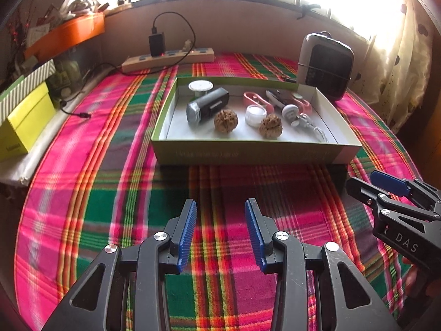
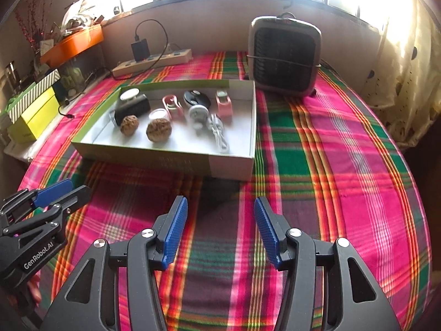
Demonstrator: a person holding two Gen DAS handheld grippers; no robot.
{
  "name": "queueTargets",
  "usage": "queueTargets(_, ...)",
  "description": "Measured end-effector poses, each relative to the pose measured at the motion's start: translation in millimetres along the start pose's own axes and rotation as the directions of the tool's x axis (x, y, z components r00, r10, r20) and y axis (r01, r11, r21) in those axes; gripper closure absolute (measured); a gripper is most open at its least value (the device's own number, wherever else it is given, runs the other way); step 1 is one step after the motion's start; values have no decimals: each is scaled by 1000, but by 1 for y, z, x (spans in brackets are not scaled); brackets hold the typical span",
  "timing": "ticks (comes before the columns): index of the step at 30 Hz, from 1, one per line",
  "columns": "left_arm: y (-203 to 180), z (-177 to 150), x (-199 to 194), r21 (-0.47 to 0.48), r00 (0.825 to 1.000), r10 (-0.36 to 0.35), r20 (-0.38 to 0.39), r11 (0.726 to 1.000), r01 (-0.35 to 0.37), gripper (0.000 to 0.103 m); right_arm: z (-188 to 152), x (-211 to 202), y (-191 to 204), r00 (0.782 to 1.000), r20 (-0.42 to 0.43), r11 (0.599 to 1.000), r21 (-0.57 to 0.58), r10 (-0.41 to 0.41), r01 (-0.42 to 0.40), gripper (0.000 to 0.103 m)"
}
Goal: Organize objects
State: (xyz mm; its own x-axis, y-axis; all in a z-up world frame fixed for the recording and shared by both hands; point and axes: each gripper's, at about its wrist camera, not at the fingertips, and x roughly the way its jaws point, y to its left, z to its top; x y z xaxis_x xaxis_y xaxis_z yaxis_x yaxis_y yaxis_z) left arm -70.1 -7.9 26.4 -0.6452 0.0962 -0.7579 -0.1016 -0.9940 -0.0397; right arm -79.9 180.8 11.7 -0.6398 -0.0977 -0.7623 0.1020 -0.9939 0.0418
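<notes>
Bright window light falls on our bed, which has a pink and green plaid blanket (image 1: 91,182) on it. On the far left we see a yellow box (image 1: 26,121) and, behind it, an orange tray (image 1: 66,34). A power strip (image 1: 168,59) lies by the wall. In the middle sits our shallow cardboard box (image 1: 248,153). Inside it, from left to right, we see a black shaver (image 1: 208,106), two walnuts (image 1: 226,120), a small white jar (image 1: 255,115), some pink clips (image 1: 257,100) and a white cable (image 1: 314,129). A small heater (image 1: 326,66) stands just behind the box on the right.

Our left gripper (image 1: 220,220) and right gripper (image 2: 220,218) both hang over the blanket in front of the box. Both have their jaws open, with nothing between them.

We think the job is nearly done, because we see nothing loose left on the blanket.
</notes>
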Motion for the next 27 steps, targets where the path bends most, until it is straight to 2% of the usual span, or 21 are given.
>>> queueTargets(9,0,-8,8,-11,999,35,-31,999,-35,68,-7,6,-2,999,-32,1000,11,-17,17,45)
queueTargets(20,-5,-7,10,-4,998,55,-15,998,-55,67,-10,10,-2,998,-43,999,-9,-48,47,43)
queueTargets(27,-4,-7,10,-15,998,53,-15,998,-54,66,-11,11,0,998,-40,999,-23,-44,43,37)
